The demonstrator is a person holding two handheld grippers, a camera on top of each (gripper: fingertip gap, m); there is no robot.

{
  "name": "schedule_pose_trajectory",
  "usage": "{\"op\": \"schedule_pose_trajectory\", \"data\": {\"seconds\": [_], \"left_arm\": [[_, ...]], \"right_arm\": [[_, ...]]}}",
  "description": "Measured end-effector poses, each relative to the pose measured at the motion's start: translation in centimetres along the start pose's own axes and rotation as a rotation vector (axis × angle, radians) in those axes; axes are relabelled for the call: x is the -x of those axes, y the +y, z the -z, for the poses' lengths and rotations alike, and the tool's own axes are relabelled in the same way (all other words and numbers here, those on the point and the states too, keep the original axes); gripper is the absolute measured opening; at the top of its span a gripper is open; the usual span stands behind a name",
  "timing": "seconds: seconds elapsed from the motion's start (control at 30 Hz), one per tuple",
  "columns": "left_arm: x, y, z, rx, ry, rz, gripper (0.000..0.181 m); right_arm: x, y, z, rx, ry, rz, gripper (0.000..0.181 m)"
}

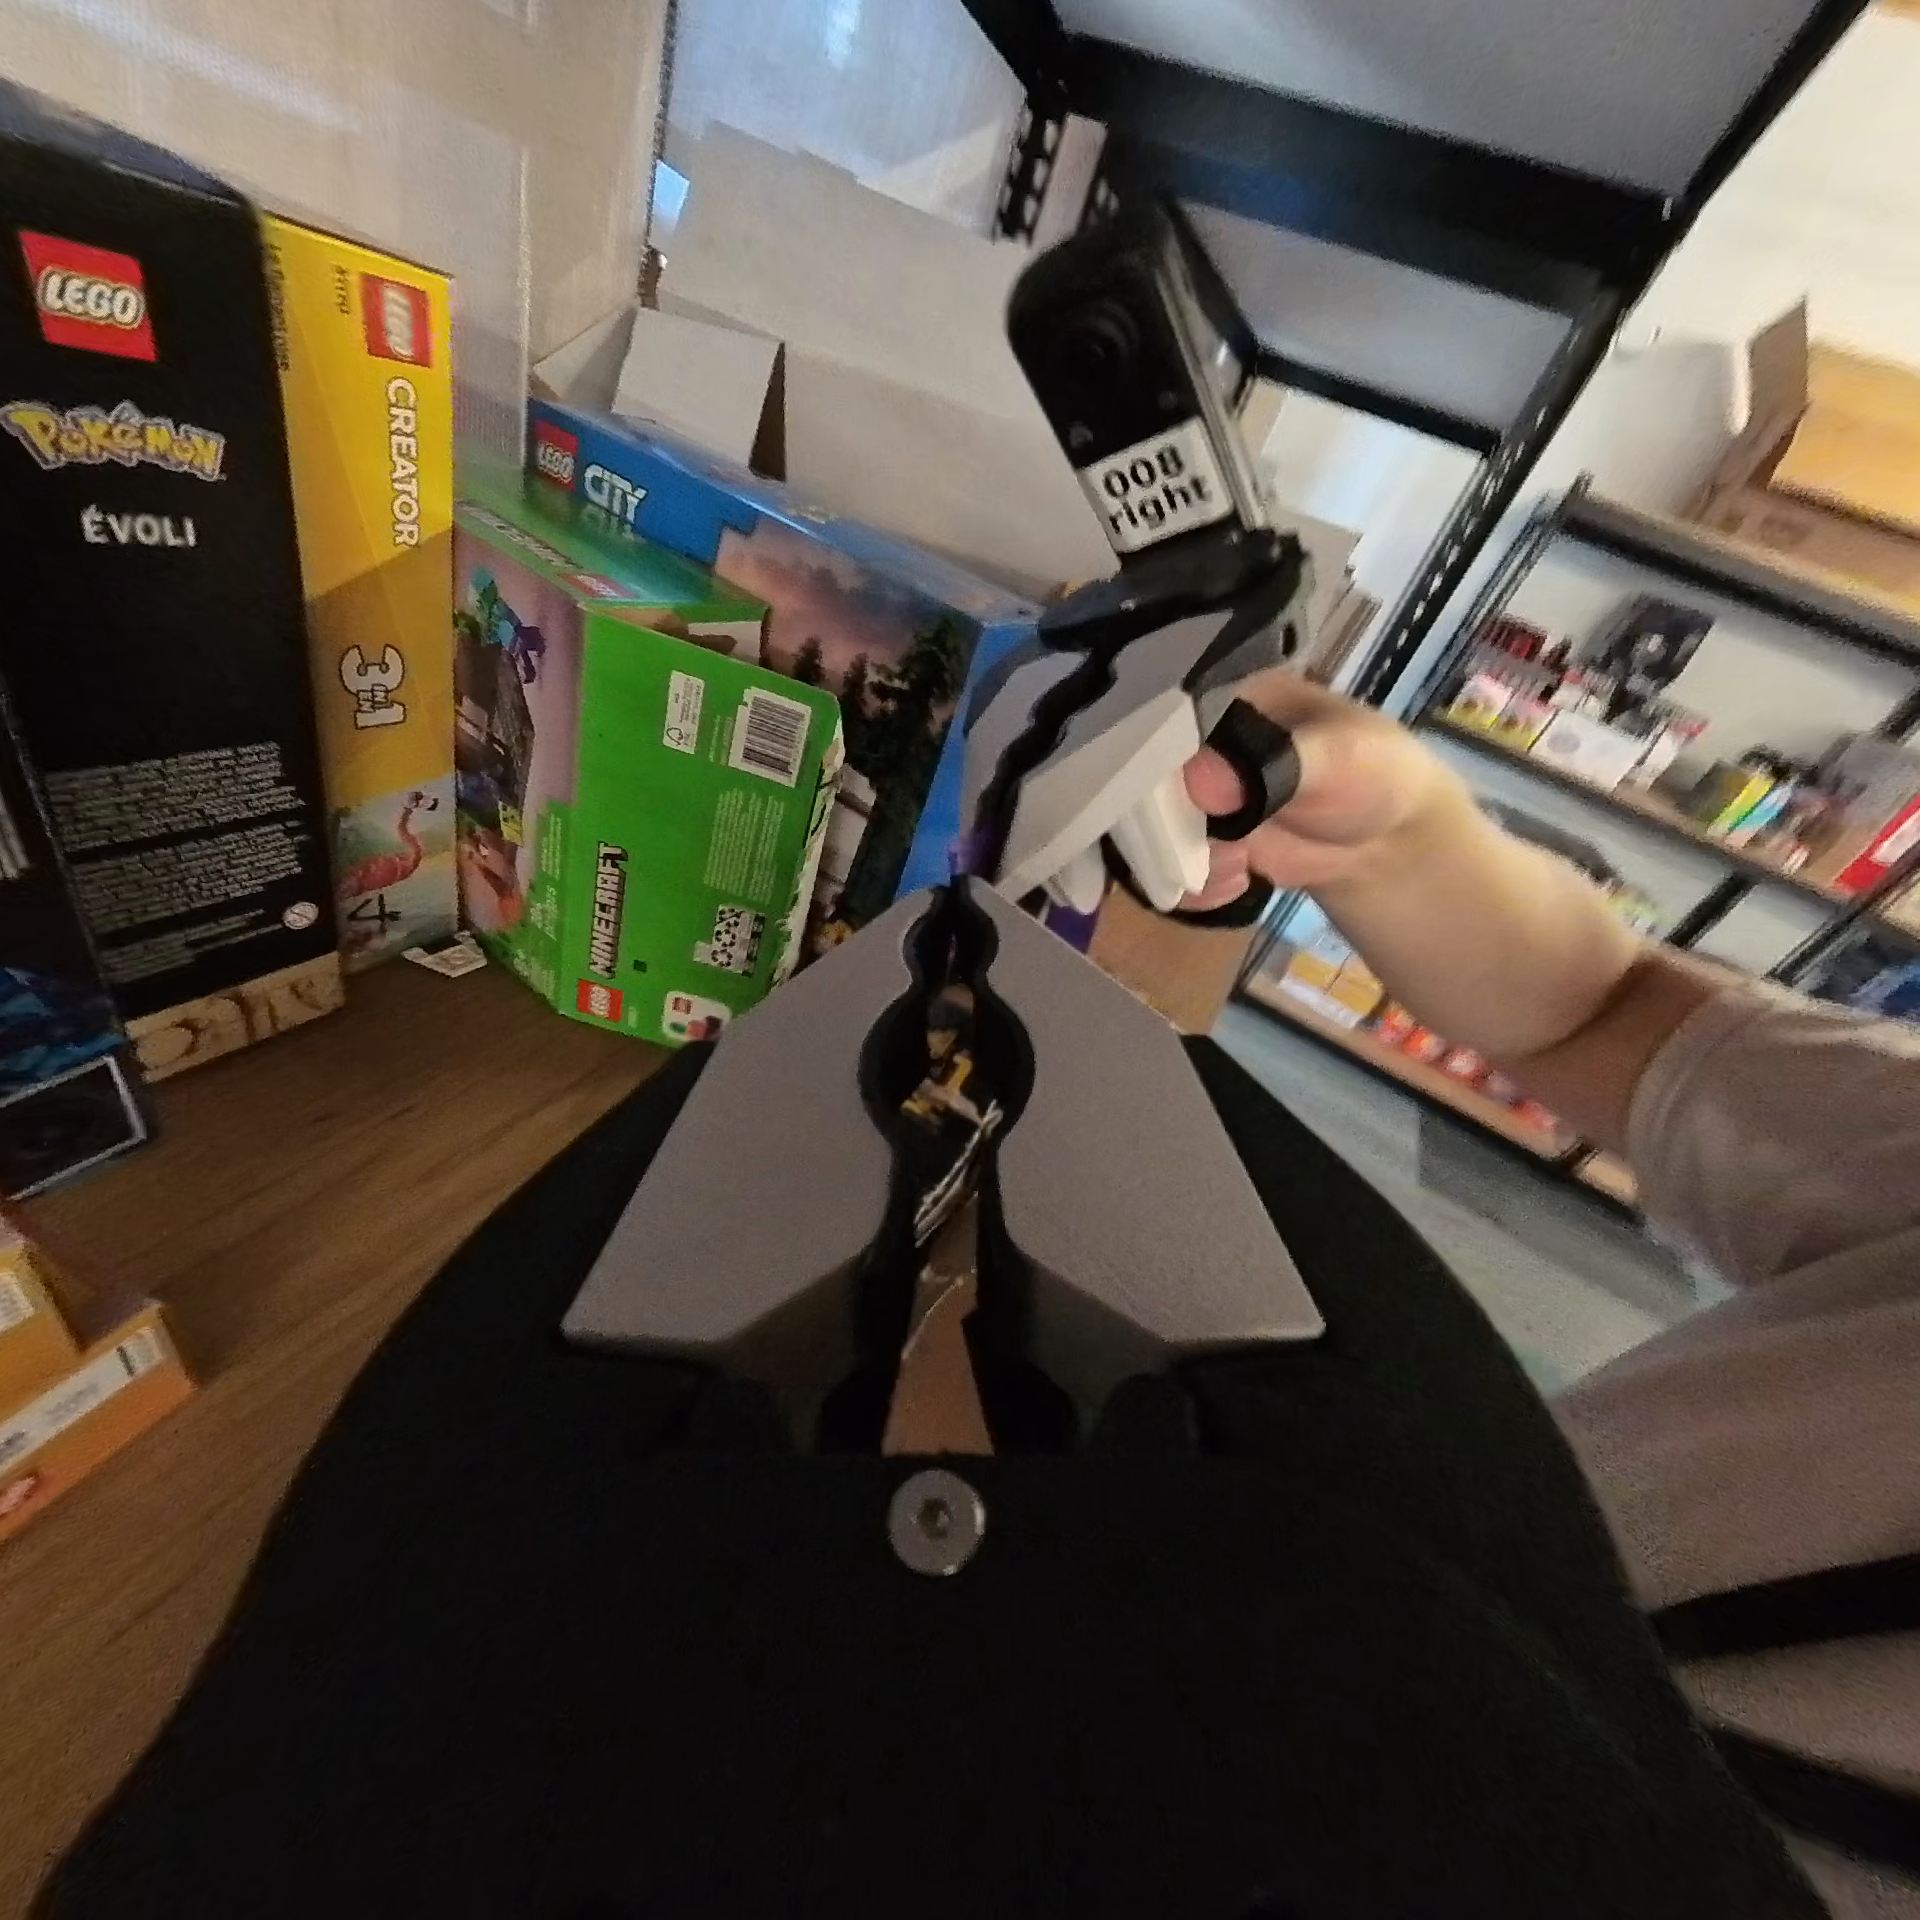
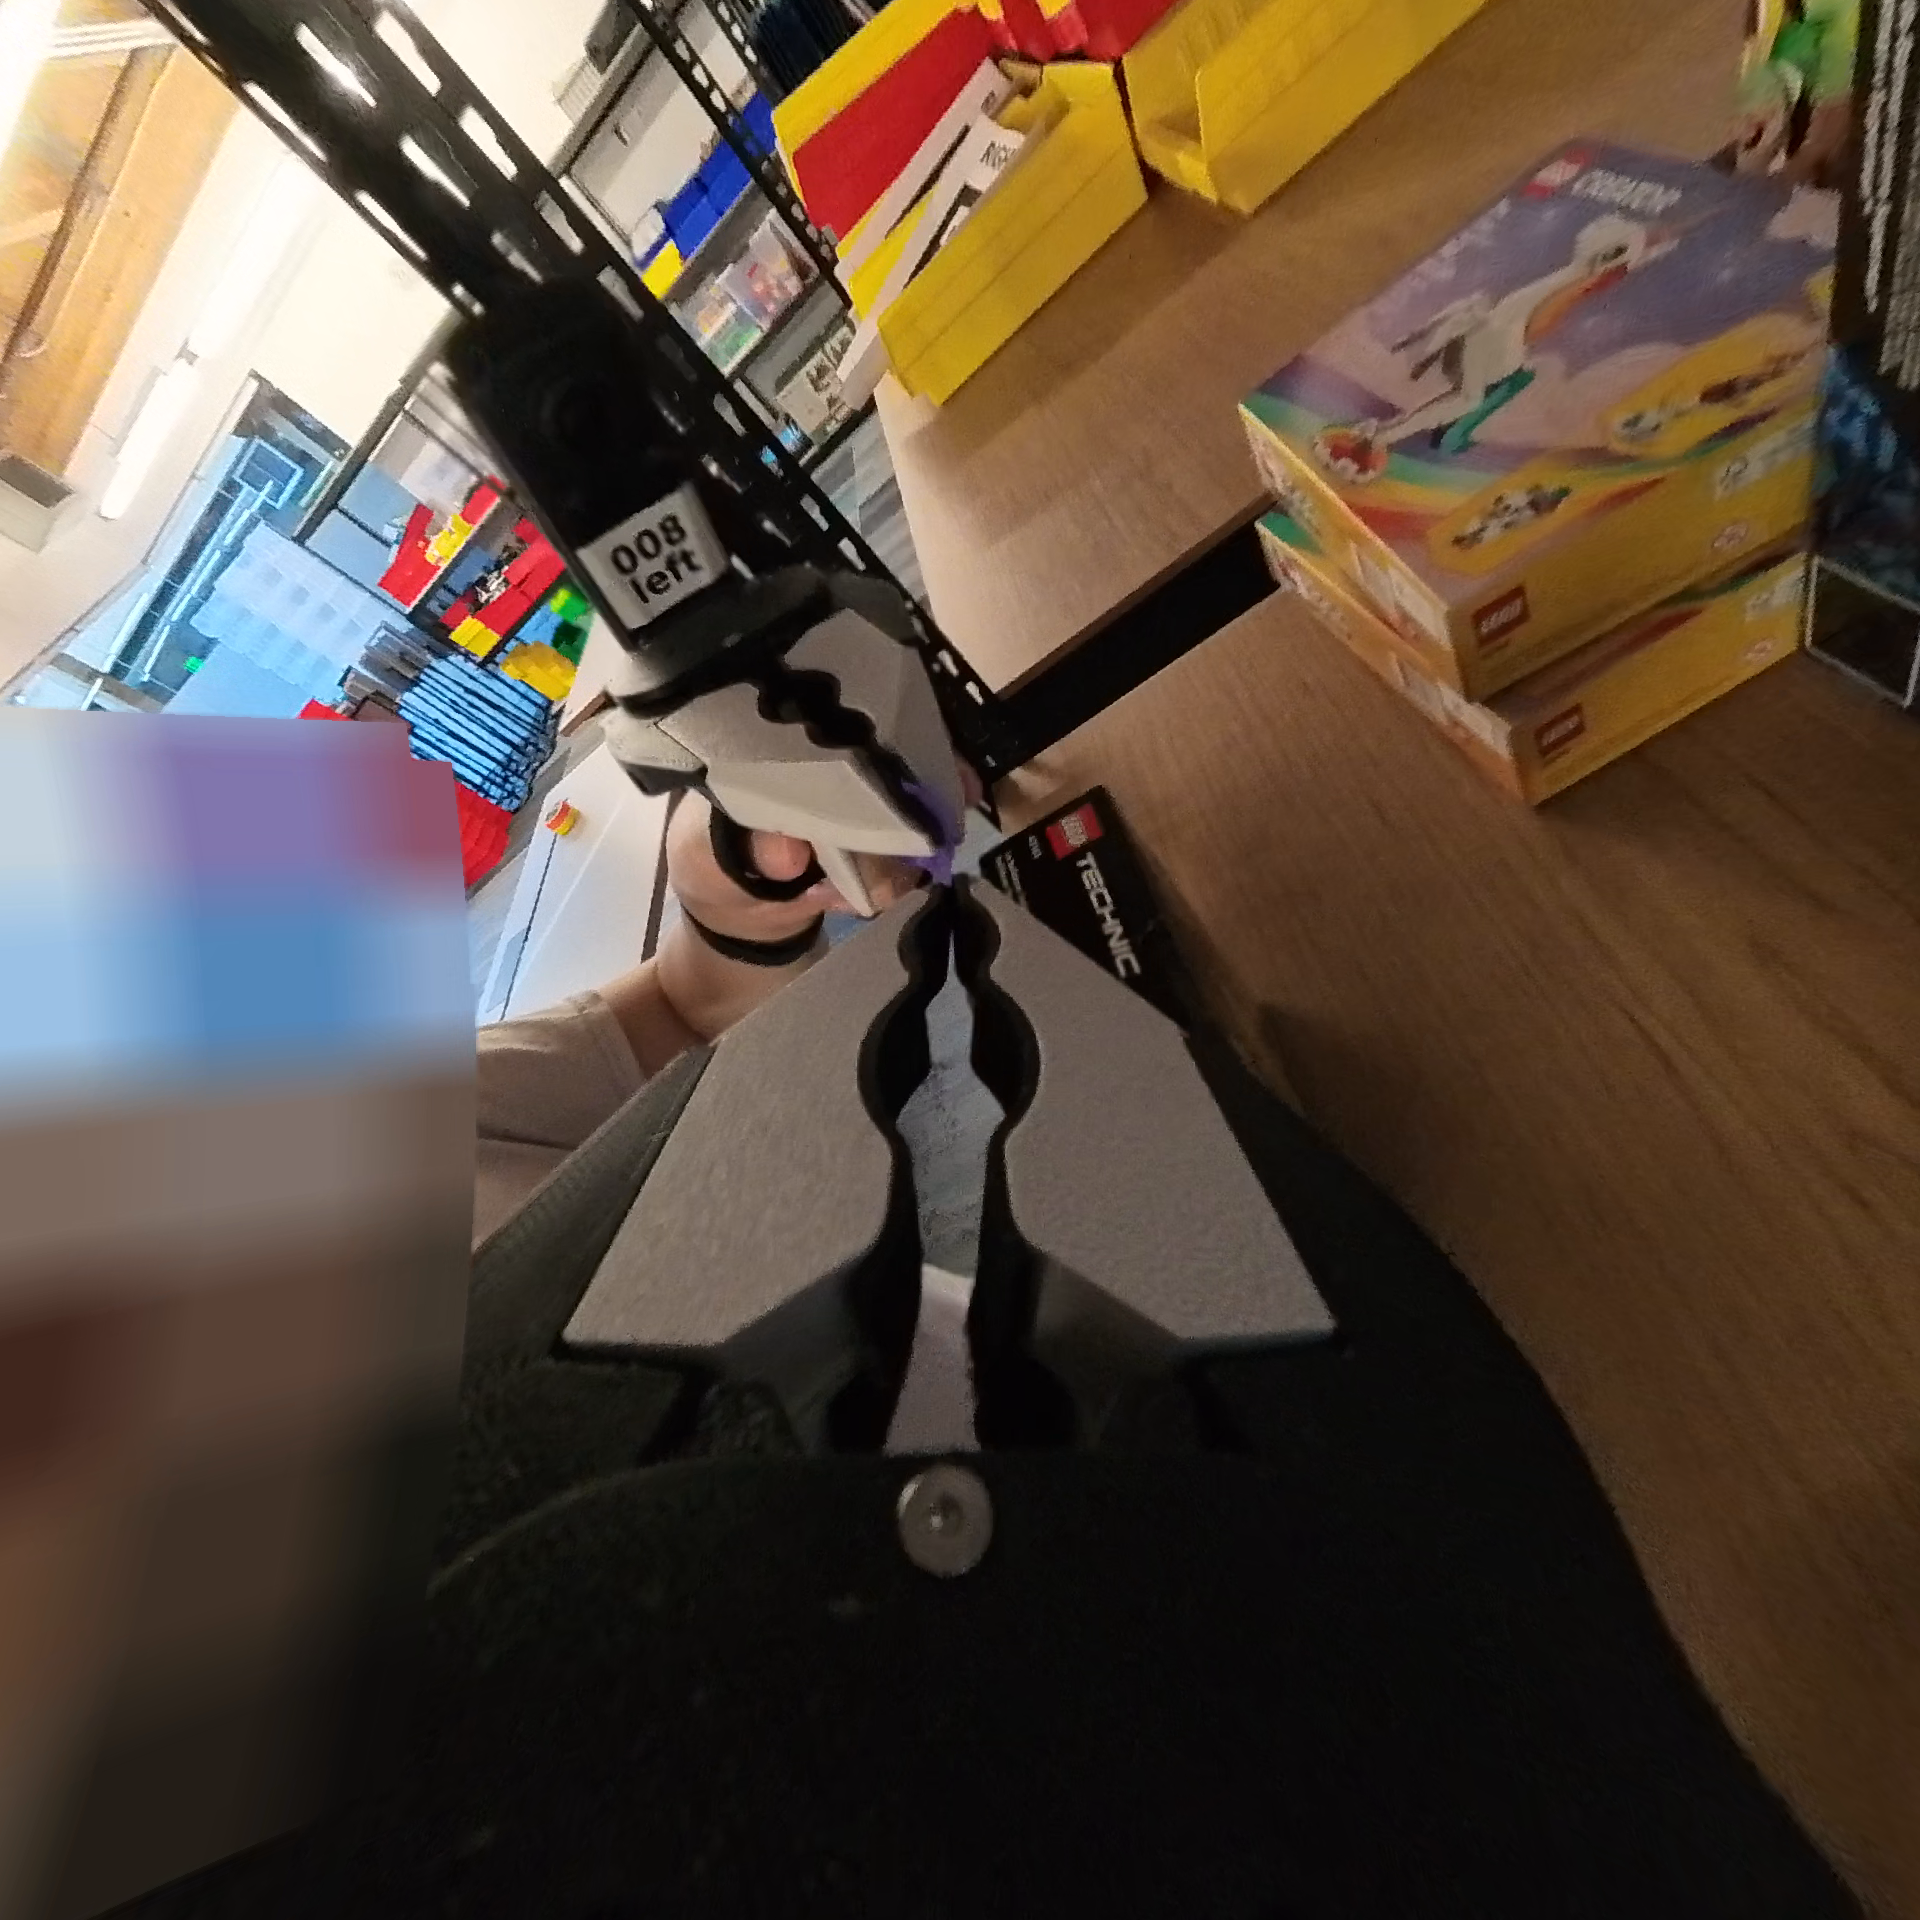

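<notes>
Now both grey two-finger grippers, left and right, pinch one tiny purple piece above the wooden shelf; uneven pulling could drop it.

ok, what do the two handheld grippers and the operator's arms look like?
Left tongs and right tongs match: grey wedge fingers with wavy black inner edges, black body, silver screw. On top sits a black camera with a white sticker. White handle, black trigger ring. Beige-grey sleeve.
</notes>
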State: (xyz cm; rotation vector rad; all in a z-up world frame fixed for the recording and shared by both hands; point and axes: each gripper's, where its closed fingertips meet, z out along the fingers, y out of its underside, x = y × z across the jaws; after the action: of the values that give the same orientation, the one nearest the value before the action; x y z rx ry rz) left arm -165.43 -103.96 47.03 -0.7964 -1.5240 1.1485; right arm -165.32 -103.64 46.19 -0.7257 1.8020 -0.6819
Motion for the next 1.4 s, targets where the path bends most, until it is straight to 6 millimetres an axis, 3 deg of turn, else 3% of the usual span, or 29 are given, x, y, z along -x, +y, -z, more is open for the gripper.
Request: {"op": "schedule_pose_trajectory", "data": {"seconds": [0.23, 0.3, 0.47, 0.53, 0.57, 0.6, 0.63, 0.7, 0.87, 1.2, 1.4], "left_arm": [[-0.6, 2.3, -0.2, 0.200, -0.088, -0.323, 0.000], [-1.0, 3.1, -0.2, 0.272, -0.097, -0.360, 0.014], [-1.1, 3.1, 0.0, 0.295, -0.077, -0.271, 0.014], [1.9, 2.6, 0.7, 0.307, -0.240, -0.261, 0.055], [3.8, 2.0, 1.5, 0.304, -0.357, -0.300, 0.049], [4.4, 1.5, 2.0, 0.284, -0.384, -0.324, 0.040], [3.5, 1.4, 2.0, 0.257, -0.319, -0.303, 0.032], [1.4, 1.3, 1.4, 0.229, -0.154, -0.204, 0.033], [3.2, 2.4, 0.0, 0.321, -0.242, -0.260, 0.063], [4.0, 4.6, -1.3, 0.443, -0.224, -0.298, 0.066], [4.1, 4.9, -1.4, 0.448, -0.206, -0.296, 0.064]], "right_arm": [[-0.1, 2.1, 0.0, 0.124, 0.000, -0.186, 0.000], [-0.2, 2.6, 0.0, 0.158, 0.015, -0.231, 0.000], [-0.2, 2.5, 0.0, 0.199, 0.056, -0.286, 0.000], [-0.9, 3.2, 0.2, 0.247, 0.109, -0.287, 0.000], [-1.3, 3.3, 0.3, 0.249, 0.125, -0.297, 0.000], [-1.4, 3.3, 0.4, 0.242, 0.125, -0.323, 0.000], [-1.5, 3.4, 0.3, 0.241, 0.119, -0.351, 0.000], [-2.0, 3.5, 0.1, 0.253, 0.132, -0.381, 0.000], [-2.5, 4.2, -0.5, 0.288, 0.153, -0.450, 0.000], [-3.3, 4.7, -0.4, 0.324, 0.190, -0.519, 0.000], [-3.4, 5.0, -0.4, 0.354, 0.203, -0.537, 0.000]]}}
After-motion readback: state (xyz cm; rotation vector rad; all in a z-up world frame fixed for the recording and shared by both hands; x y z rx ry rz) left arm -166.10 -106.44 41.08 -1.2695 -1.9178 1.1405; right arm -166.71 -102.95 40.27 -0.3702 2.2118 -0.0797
